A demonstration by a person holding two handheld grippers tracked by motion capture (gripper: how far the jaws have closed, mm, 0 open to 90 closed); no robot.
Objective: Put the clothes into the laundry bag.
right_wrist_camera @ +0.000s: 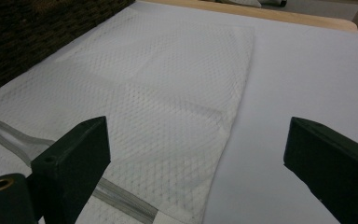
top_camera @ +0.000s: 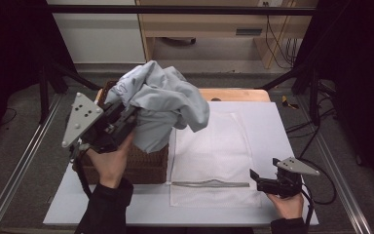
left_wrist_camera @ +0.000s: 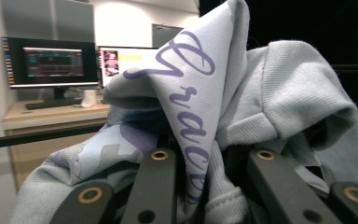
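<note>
A person's left gripper (top_camera: 126, 116) holds a pale grey sweatshirt (top_camera: 163, 105) in the air above a dark woven basket (top_camera: 143, 163) at the left of the table, its jaws pinching a bunched fold of the cloth. In the left gripper view the sweatshirt (left_wrist_camera: 242, 107) rises between the two black jaws, with purple script lettering (left_wrist_camera: 184, 102) running down one fold. The garment hangs clear of the white table top (top_camera: 272, 122), its right side drooping over the far left corner of a white mesh laundry bag (top_camera: 214, 146) that lies flat just right of the basket. A grey zipper (top_camera: 210, 184) runs across the bag's near end. At the near right, the right gripper (top_camera: 254, 176) rests low beside the bag, its jaws spread wide with nothing between them; the right gripper view shows the mesh bag (right_wrist_camera: 158, 102) and bare table beyond.
</note>
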